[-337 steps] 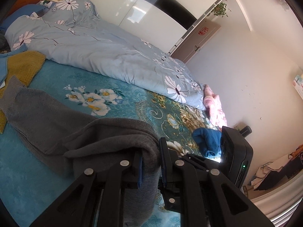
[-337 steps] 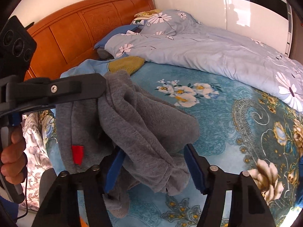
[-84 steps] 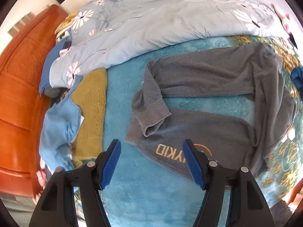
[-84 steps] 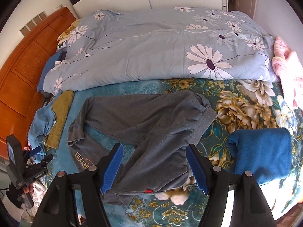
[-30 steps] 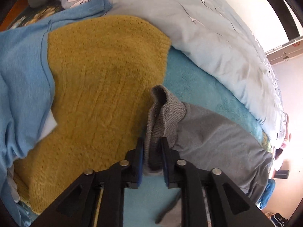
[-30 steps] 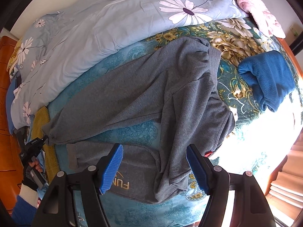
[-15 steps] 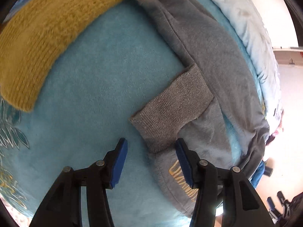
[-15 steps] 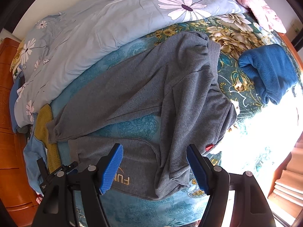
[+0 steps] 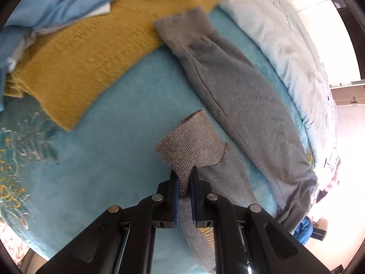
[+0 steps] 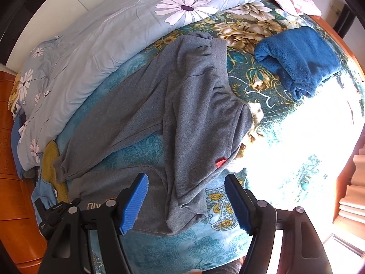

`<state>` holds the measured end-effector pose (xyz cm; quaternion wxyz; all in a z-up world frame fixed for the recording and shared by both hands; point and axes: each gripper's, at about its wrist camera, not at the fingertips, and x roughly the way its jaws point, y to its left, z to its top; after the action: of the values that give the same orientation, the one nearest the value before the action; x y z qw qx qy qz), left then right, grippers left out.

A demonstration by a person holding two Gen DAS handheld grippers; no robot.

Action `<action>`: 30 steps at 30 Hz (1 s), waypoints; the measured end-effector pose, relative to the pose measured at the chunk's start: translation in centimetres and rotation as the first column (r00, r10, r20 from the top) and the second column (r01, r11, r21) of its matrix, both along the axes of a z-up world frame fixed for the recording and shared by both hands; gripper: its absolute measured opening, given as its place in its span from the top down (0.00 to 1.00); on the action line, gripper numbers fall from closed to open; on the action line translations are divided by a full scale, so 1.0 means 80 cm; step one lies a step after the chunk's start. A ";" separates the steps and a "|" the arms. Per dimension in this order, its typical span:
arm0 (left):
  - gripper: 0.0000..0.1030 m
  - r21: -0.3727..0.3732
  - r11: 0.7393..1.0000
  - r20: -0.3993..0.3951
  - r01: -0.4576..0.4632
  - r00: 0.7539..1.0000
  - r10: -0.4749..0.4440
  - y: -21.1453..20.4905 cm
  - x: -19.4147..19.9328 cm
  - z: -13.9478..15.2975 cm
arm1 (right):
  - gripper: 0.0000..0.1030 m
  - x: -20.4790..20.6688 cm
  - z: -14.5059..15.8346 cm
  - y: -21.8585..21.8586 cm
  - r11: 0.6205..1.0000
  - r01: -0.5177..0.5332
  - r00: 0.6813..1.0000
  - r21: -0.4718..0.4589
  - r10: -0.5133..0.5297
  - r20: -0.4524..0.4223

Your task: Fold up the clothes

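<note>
The left wrist view sits low and close over the grey sweatpants (image 9: 239,105) cuffs beside the mustard sweater (image 9: 86,52), while the right wrist view looks down from higher, sharing both garments across the bed.

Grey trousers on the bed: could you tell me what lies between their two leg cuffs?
In the left wrist view, bare turquoise blanket lies between the far cuff and the near cuff, which the left gripper pinches.
</note>
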<state>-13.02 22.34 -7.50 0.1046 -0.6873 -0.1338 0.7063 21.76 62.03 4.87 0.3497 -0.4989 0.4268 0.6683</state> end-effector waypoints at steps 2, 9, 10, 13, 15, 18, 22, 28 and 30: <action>0.92 -0.031 0.999 -0.013 -0.045 0.999 0.044 -0.030 0.000 0.012 | 0.29 0.015 -0.017 0.015 0.999 0.035 0.999 -0.018 -0.035 -0.018; 0.91 -0.170 0.976 -0.062 -0.135 0.990 0.126 -0.101 0.008 0.049 | 0.29 0.067 -0.077 0.069 0.984 0.154 0.984 -0.085 -0.160 -0.074; 0.91 -0.176 0.973 -0.071 -0.153 0.987 0.142 -0.106 0.012 0.055 | 0.29 0.075 -0.085 0.077 0.981 0.170 0.981 -0.095 -0.178 -0.081; 0.91 -0.199 0.965 -0.080 -0.170 0.984 0.157 -0.111 0.012 0.061 | 0.30 0.091 -0.116 0.104 0.966 0.226 0.964 -0.129 -0.241 -0.114; 0.91 -0.224 0.962 -0.084 -0.155 0.987 0.139 -0.102 0.004 0.064 | 0.32 0.096 -0.138 0.120 0.951 0.259 0.951 -0.169 -0.282 -0.129; 0.91 -0.246 0.959 -0.097 -0.140 0.988 0.119 -0.089 0.009 0.069 | 0.43 0.097 -0.159 0.133 0.934 0.287 0.934 -0.213 -0.322 -0.152; 0.91 -0.263 0.956 -0.113 -0.132 0.988 0.105 -0.076 0.012 0.079 | 0.67 0.085 -0.168 0.138 0.928 0.272 0.925 -0.256 -0.326 -0.198; 0.91 -0.275 0.955 -0.135 -0.112 0.988 0.077 -0.061 0.006 0.095 | 0.94 0.071 -0.137 0.140 0.970 0.205 0.968 -0.131 -0.221 -0.117; 0.91 -0.273 0.957 -0.141 -0.096 0.988 0.059 -0.057 0.006 0.100 | 0.94 0.083 -0.111 0.142 0.981 0.193 0.979 -0.030 -0.195 -0.064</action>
<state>-12.54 17.76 0.53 -0.0125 -0.6413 -0.0526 0.7654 28.39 73.40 -3.98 0.3927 -0.4364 0.4929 0.6422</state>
